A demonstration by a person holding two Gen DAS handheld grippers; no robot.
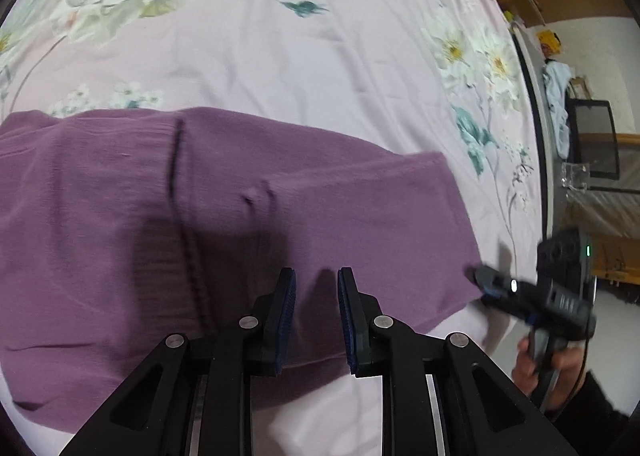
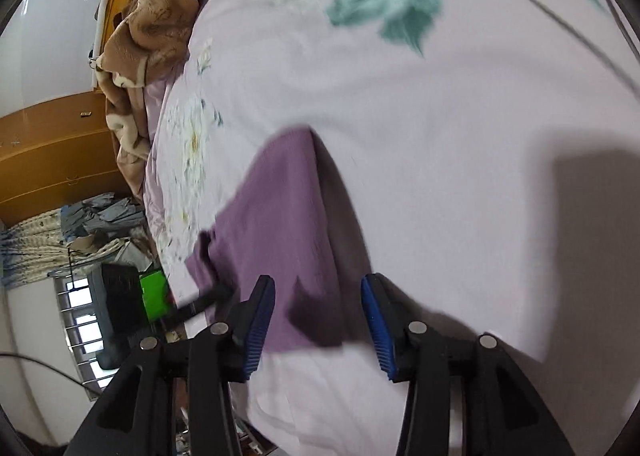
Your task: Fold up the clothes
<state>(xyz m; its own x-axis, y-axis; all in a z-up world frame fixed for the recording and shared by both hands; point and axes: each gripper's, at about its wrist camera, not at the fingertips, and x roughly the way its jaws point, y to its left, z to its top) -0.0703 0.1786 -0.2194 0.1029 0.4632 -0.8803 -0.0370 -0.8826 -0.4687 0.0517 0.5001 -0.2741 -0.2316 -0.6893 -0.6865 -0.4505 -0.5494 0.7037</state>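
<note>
A purple knit garment (image 1: 224, 224) lies flat on a pink floral bedsheet (image 1: 304, 56). My left gripper (image 1: 317, 280) hovers just above its near edge, open and empty. My right gripper (image 2: 318, 288) is open and empty over the garment's right end (image 2: 280, 224). The right gripper also shows in the left wrist view (image 1: 484, 282) at the garment's right corner, held by a hand. The tip of the left gripper (image 2: 208, 298) shows in the right wrist view at the garment's far end.
A brown blanket (image 2: 148, 28) is bunched at the head of the bed by a wooden headboard (image 2: 48, 160). Beyond the bed edge stand a dark monitor (image 1: 592, 144), a wooden cabinet and piled clothes (image 2: 100, 216).
</note>
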